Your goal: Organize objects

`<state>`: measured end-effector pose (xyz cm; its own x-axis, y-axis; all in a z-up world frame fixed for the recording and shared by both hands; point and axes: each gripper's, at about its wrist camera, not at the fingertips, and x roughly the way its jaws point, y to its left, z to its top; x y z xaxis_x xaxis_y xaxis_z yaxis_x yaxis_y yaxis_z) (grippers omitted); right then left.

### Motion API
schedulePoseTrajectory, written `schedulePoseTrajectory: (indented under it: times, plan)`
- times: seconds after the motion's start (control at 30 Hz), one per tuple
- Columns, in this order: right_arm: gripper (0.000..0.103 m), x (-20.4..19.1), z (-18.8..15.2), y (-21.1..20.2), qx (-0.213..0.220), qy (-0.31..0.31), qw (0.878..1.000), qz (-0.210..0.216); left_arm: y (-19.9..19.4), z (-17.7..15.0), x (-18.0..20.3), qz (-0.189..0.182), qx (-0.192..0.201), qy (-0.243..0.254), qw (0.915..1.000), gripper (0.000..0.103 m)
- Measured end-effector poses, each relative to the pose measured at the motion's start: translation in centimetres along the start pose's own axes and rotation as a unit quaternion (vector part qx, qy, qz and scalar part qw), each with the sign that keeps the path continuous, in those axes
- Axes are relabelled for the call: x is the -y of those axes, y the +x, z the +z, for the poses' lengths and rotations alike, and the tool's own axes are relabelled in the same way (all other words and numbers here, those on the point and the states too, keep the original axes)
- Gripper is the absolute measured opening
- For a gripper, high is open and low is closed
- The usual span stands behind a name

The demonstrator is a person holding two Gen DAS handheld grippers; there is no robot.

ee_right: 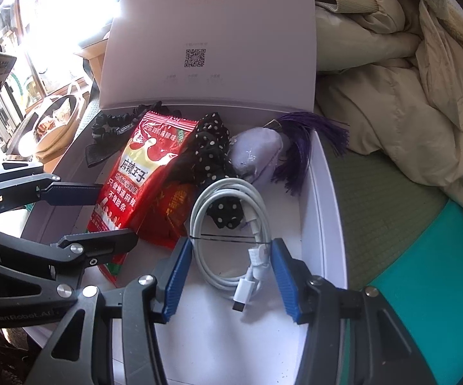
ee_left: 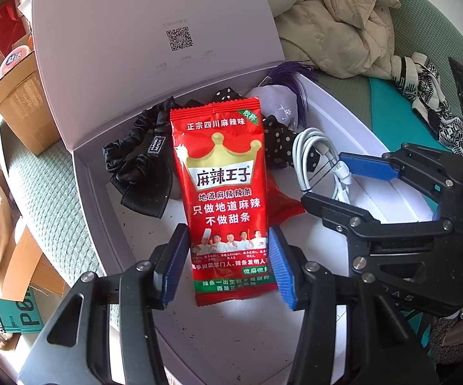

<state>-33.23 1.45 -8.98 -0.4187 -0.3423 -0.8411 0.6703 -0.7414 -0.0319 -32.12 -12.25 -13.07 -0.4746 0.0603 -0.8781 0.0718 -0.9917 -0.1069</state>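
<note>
An open lilac gift box [ee_left: 96, 192] [ee_right: 318, 199] holds the objects. A red snack packet [ee_left: 225, 189] [ee_right: 135, 179] lies flat in it, its near end between the blue pads of my left gripper [ee_left: 228, 263] [ee_right: 100, 215], which is open; a gap shows beside the left pad. A coiled white USB cable [ee_right: 231, 231] [ee_left: 315, 160] lies on the box floor between the pads of my right gripper [ee_right: 230, 276] [ee_left: 353, 186], also open and close on both sides. Behind them lie a black scrunchie [ee_left: 129, 157], a polka-dot cloth [ee_right: 209, 154] and a lilac sachet with a purple tassel [ee_right: 257, 154].
The box lid [ee_left: 154, 32] stands upright behind. Beige jackets [ee_right: 391, 96] are heaped at the right on a green mat [ee_right: 375, 218]. Cardboard boxes [ee_left: 23, 102] crowd the left side. A patterned black-and-white cloth [ee_left: 430, 96] lies right of the box.
</note>
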Motion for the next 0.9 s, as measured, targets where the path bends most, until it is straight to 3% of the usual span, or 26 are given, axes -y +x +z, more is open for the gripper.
schedulePoseTrajectory:
  times: [0.1,0.2,0.33,0.8,0.9]
  plan:
    - [0.052,-0.2,0.0,-0.2,0.001,-0.002,1.0,-0.006,-0.3,-0.1,-0.1,0.004,-0.004,-0.007,1.0,0.048]
    - [0.063,-0.2,0.1,-0.7,0.006,-0.001,1.0,-0.008,-0.8,-0.2,-0.3,0.01,-0.003,-0.017,0.9998,0.05]
    - [0.063,-0.1,0.2,-1.6,0.014,0.001,1.0,-0.008,-2.2,-0.3,-0.4,0.024,0.005,-0.025,0.9994,0.062]
    - [0.063,-0.5,0.4,-7.4,0.057,0.002,0.998,-0.011,-9.4,-1.3,0.0,0.054,0.046,-0.048,0.9963,0.063]
    - [0.063,-0.4,0.2,-8.8,0.067,0.006,0.998,-0.015,-10.9,-1.6,0.3,0.059,0.054,-0.049,0.9956,0.067]
